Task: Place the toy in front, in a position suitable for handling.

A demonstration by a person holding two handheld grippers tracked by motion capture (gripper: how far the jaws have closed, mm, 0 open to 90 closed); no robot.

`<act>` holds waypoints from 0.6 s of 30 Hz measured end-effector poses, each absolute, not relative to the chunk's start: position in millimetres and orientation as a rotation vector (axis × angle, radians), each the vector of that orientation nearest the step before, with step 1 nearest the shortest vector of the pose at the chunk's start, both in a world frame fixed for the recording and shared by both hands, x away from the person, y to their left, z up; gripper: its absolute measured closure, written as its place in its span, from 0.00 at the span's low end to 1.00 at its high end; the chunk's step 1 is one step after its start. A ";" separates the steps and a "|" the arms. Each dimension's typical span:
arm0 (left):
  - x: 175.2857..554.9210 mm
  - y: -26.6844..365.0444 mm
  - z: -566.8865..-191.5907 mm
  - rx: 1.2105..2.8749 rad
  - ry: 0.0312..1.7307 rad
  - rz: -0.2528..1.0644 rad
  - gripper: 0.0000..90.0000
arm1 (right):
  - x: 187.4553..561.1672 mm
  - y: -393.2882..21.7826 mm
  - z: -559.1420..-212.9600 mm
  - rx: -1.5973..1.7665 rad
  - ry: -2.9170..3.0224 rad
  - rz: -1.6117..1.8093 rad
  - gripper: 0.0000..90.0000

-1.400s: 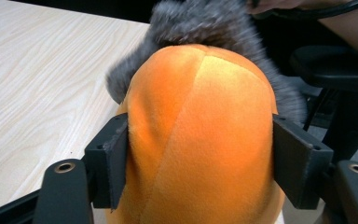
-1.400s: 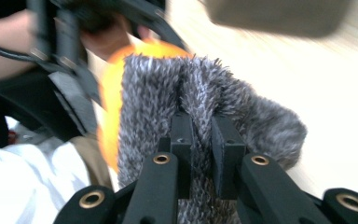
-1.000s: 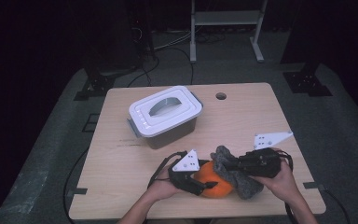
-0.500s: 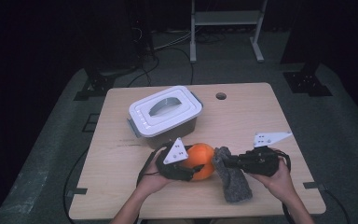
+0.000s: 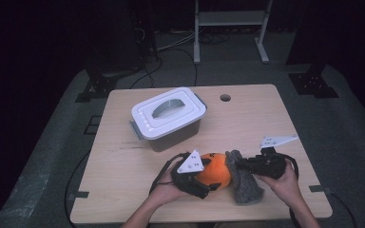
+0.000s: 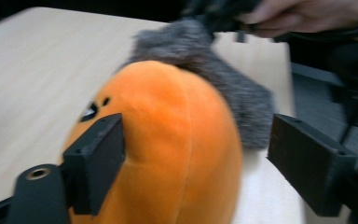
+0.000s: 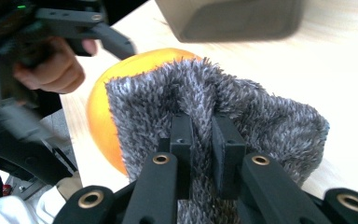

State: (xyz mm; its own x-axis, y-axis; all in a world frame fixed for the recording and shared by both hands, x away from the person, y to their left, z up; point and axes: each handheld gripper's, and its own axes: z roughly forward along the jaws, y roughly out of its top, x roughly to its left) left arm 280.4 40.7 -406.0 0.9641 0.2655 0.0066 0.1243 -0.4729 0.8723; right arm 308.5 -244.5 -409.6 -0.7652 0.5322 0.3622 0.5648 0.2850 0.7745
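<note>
We see the lidded storage box [image 5: 168, 118] standing well behind the work, with bare table [image 5: 266, 118] on the right. Near the front edge the orange plush [image 5: 214, 172] lies between our left gripper's [image 5: 204, 183] just-widened jaws, one pad touching. Our right gripper [image 5: 240, 164] pinches the grey fuzzy cloth [image 5: 244, 183] beside it.

Both hands low at the near edge, grippers turned toward each other

The left hand [image 5: 164, 190] came in from the near edge and held the left gripper [image 5: 208, 176] pointing right, its grey plate on top; its jaws had just been opening and stood apart around the orange plush ball [image 6: 168, 149], one pad at the ball's side, the other clear of it; the right hand [image 5: 285, 183] held the right gripper [image 5: 237, 164] pointing left, its jaws pinched tight on the grey furry cloth [image 7: 242, 107]; both forearms rose from the bottom of the high view.
</note>
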 end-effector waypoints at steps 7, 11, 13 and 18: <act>284.7 45.1 -402.4 2.057 0.287 0.224 0.10 | 311.9 -254.0 -417.4 -1.081 -2.457 -1.499 0.88; 290.0 46.7 -412.3 2.094 0.337 0.246 0.16 | 312.1 -255.5 -415.4 -1.076 -2.458 -1.501 0.88; 289.4 45.2 -415.7 2.090 0.339 0.229 0.16 | 309.2 -257.7 -409.2 -1.061 -2.451 -1.527 0.89; 284.2 39.2 -415.3 2.093 0.306 0.219 0.18 | 301.1 -256.6 -398.3 -0.992 -2.459 -1.549 0.89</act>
State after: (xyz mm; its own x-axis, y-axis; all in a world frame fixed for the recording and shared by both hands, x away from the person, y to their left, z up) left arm 284.2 39.2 -415.3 0.9523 0.3035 0.0324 0.1287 -0.4956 0.8589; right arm 301.1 -256.6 -398.3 -0.7890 0.4814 0.3817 0.5521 0.2832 0.7842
